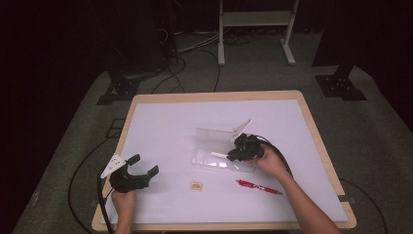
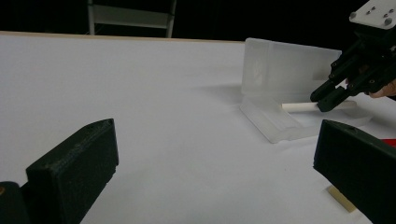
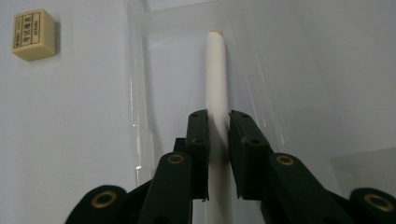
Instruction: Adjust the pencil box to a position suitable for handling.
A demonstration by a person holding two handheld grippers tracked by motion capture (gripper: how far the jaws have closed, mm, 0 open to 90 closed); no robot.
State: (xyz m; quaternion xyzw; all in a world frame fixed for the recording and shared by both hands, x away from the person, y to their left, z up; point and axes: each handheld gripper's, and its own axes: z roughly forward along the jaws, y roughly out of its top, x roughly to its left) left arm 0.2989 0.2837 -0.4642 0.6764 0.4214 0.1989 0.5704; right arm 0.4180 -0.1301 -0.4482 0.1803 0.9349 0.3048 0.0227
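You are pinching the white pen [image 3: 217,88] between the pads of your right gripper [image 3: 218,133] over the open clear plastic case [image 1: 214,163] mid-table, while your left gripper [image 1: 142,165] is resting near the table's front-left corner, jaws spread and holding nothing.

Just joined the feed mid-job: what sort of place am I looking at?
Probably a lab or recording studio, not a home: a white-topped table on grey carpet, dark surroundings, loose cables and a metal stand behind it.
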